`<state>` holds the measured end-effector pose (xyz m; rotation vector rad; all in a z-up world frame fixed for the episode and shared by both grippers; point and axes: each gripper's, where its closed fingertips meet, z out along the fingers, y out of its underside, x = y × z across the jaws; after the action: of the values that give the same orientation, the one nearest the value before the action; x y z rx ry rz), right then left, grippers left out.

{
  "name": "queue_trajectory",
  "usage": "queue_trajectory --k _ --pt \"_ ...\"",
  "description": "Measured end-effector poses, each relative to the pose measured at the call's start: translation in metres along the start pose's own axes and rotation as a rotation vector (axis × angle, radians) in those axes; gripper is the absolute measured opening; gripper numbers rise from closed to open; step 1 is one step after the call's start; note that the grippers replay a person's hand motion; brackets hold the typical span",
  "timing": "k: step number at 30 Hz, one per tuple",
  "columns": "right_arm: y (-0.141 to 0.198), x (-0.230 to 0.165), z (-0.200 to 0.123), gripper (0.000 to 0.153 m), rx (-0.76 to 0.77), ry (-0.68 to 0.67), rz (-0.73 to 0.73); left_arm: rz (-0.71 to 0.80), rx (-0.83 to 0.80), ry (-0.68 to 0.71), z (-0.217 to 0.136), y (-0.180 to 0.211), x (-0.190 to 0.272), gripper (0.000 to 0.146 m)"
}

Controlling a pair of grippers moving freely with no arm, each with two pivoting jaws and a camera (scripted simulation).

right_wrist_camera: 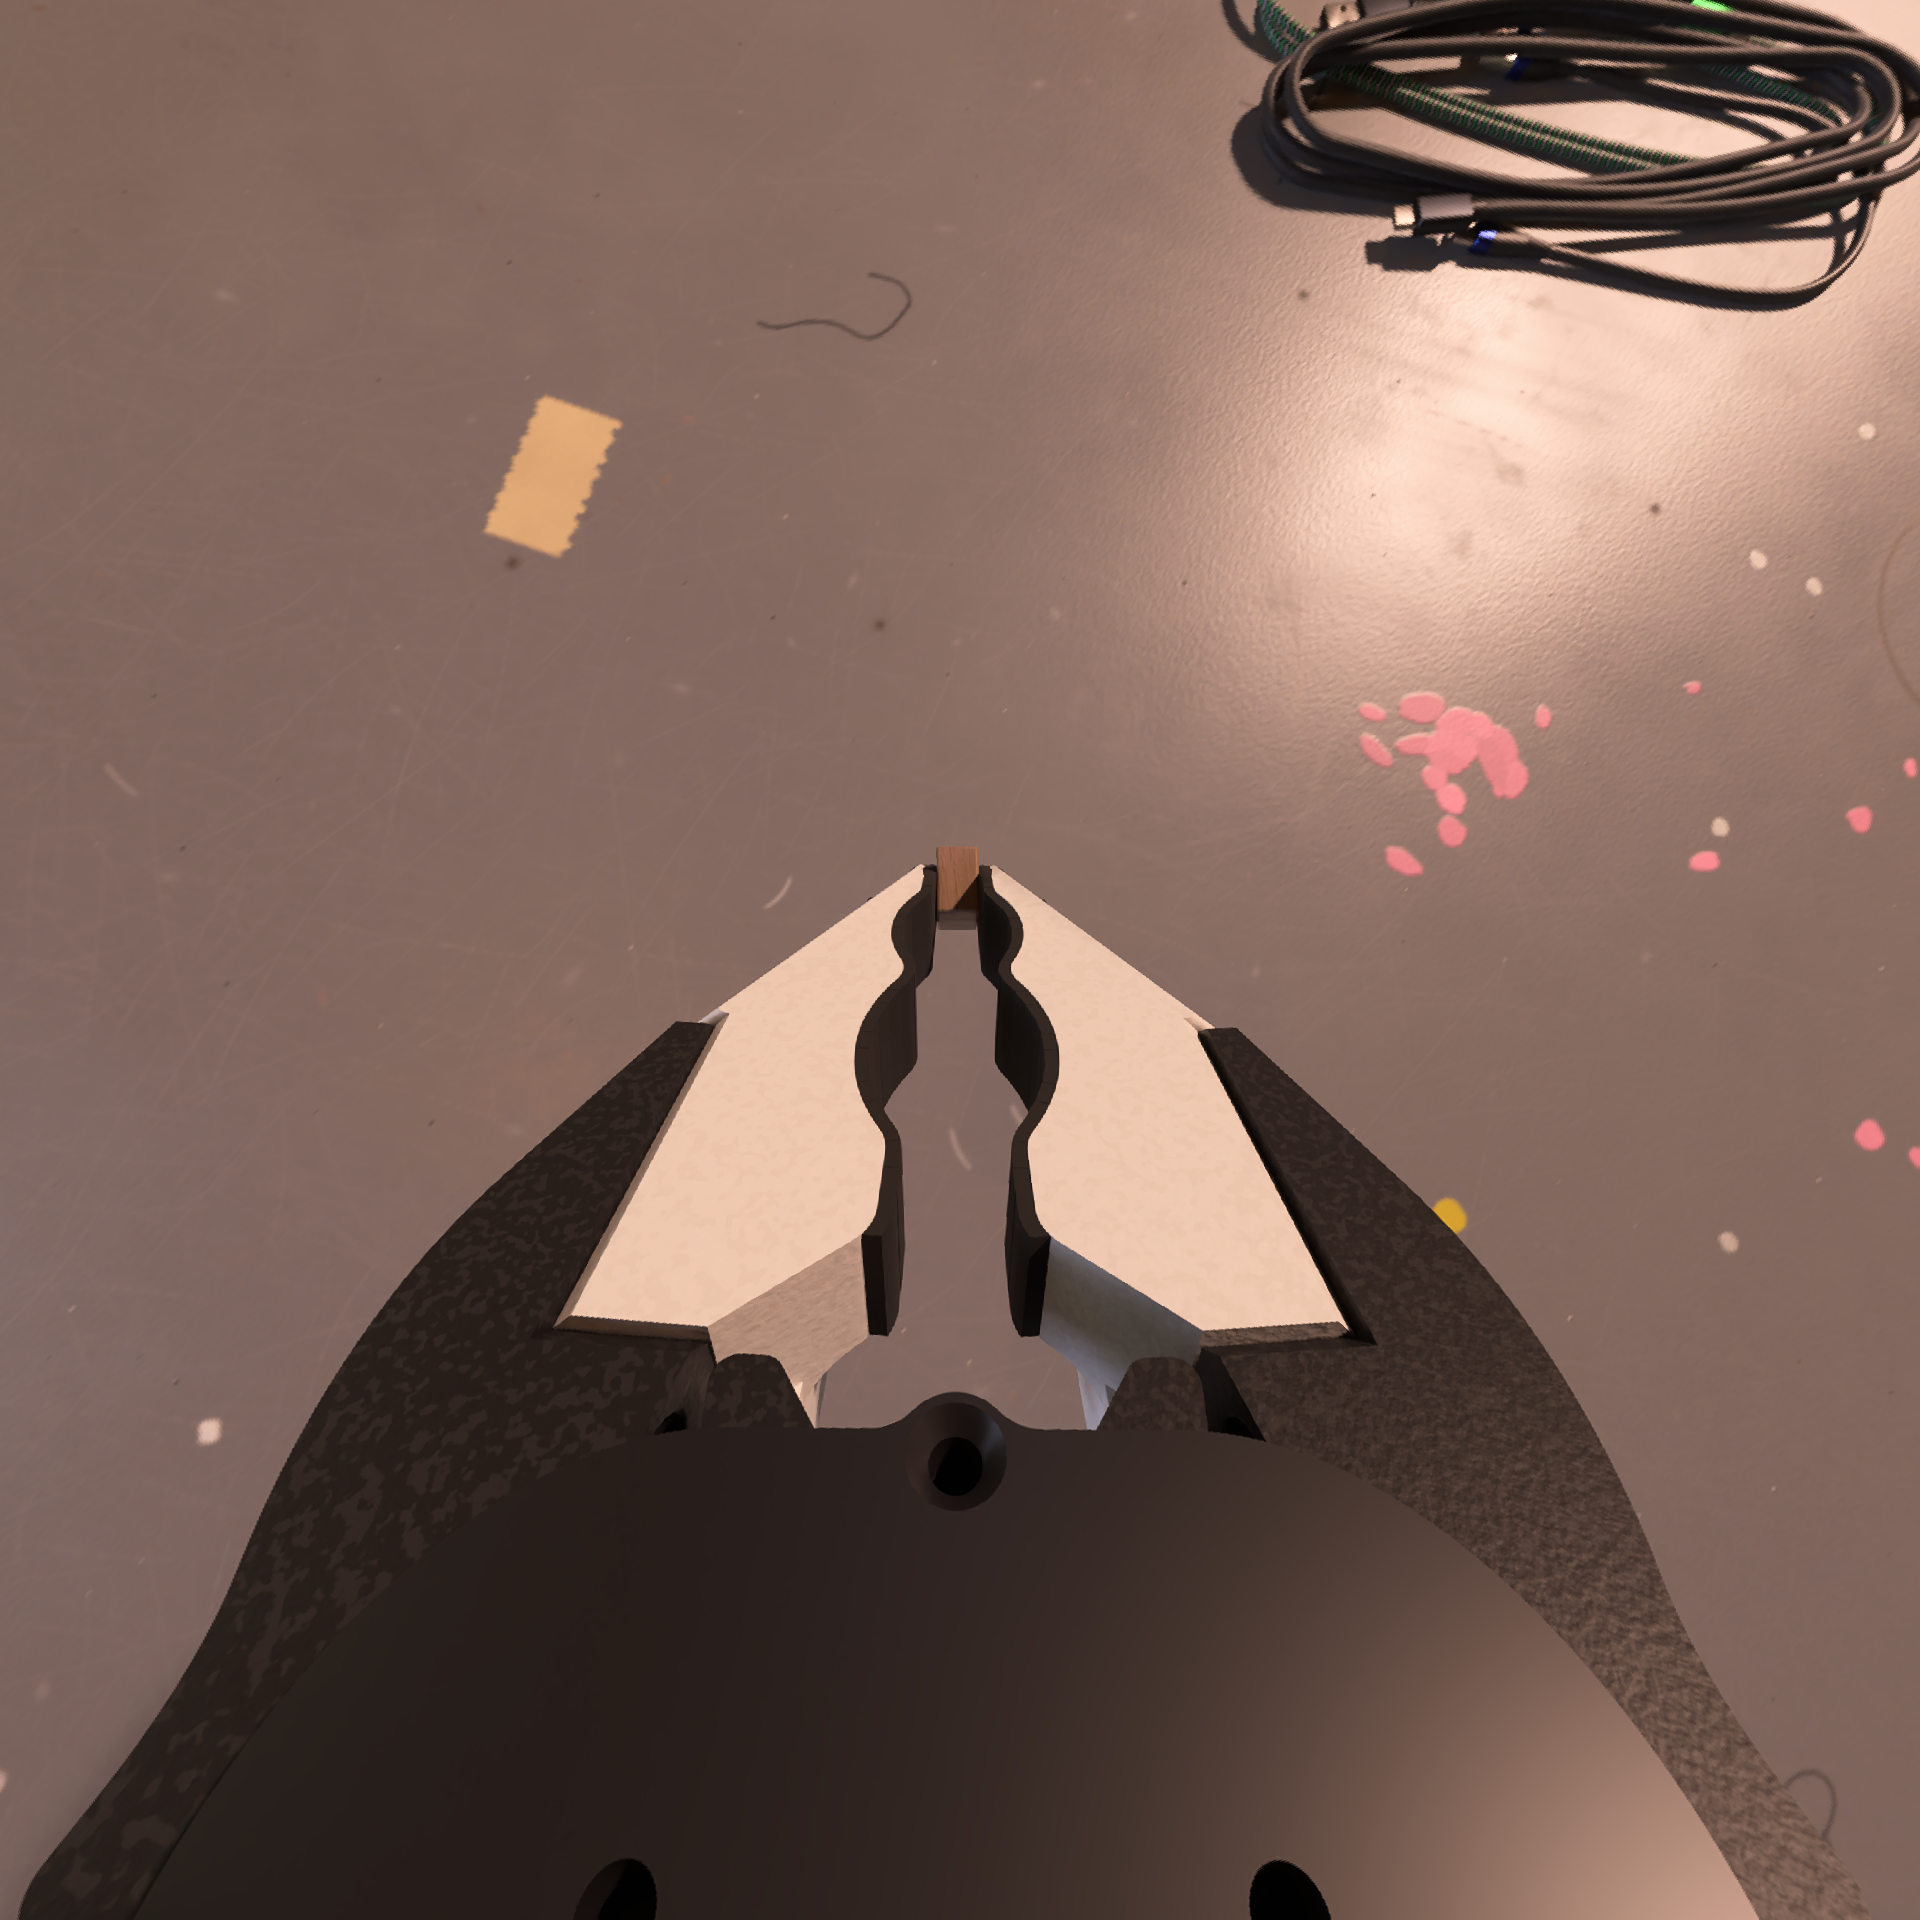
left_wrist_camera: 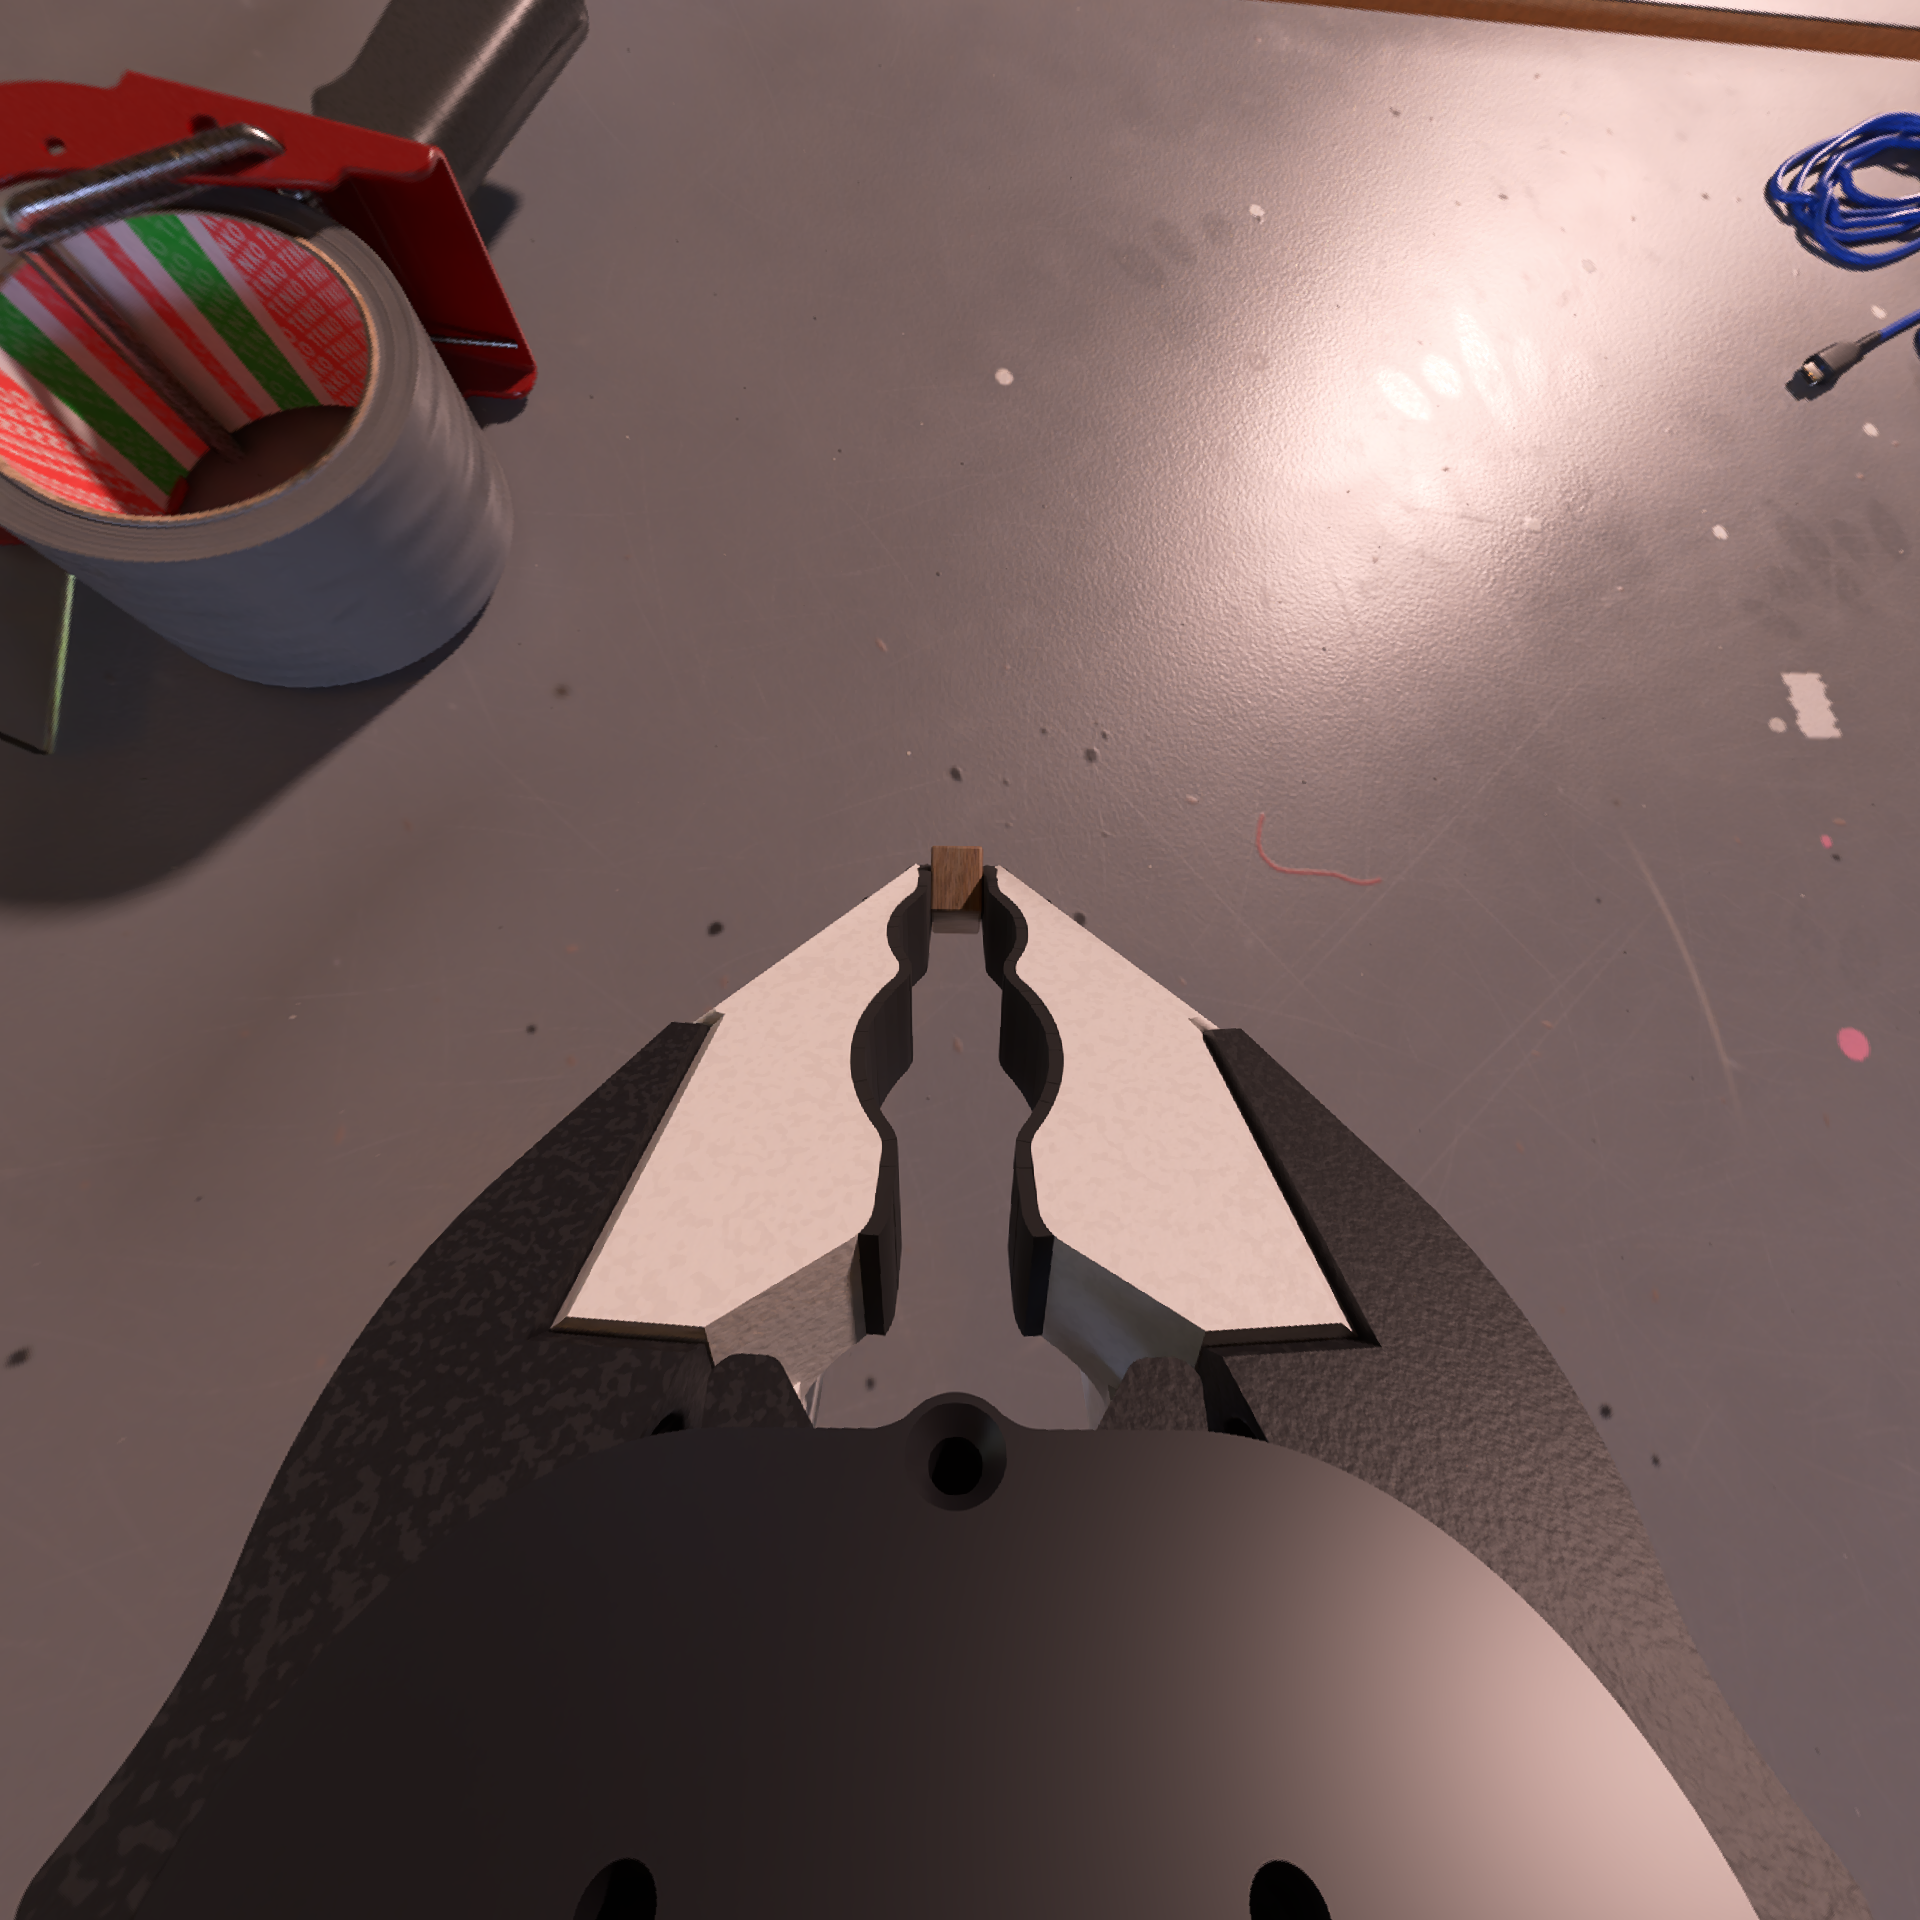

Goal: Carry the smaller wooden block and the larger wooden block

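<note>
In the left wrist view my left gripper (left_wrist_camera: 957, 896) is shut on a small brown wooden block (left_wrist_camera: 956, 875), pinched between the two fingertips and held above the grey tabletop (left_wrist_camera: 1039, 520). In the right wrist view my right gripper (right_wrist_camera: 957, 896) is shut on a slightly narrower wooden block (right_wrist_camera: 957, 871), also at the very fingertips and above the tabletop (right_wrist_camera: 935, 571). The left block looks like the larger one and the right block the smaller. Only the top end of each block shows. Neither gripper shows in the other's view.
A red tape dispenser with a grey tape roll (left_wrist_camera: 249, 457) lies at the left. A blue cable (left_wrist_camera: 1855, 192) lies far right, near a wooden edge strip (left_wrist_camera: 1662, 23). A black cable coil (right_wrist_camera: 1579, 125), a tan tape scrap (right_wrist_camera: 554, 476) and pink paint spots (right_wrist_camera: 1455, 753) mark the table.
</note>
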<state>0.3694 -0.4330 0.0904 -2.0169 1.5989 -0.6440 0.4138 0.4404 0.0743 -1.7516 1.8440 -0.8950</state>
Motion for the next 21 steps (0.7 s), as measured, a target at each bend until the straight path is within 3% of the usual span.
queue_trajectory --k 12,21 --pt "0.041 -0.048 -0.04 0.007 -0.018 -0.036 -0.027 0.051 0.003 0.031 -0.054 -0.008 0.005 0.009" --pt "0.069 -0.085 -0.068 0.007 -0.024 -0.08 -0.078 0.056 0.015 0.087 -0.091 0.008 0.021 0.009"
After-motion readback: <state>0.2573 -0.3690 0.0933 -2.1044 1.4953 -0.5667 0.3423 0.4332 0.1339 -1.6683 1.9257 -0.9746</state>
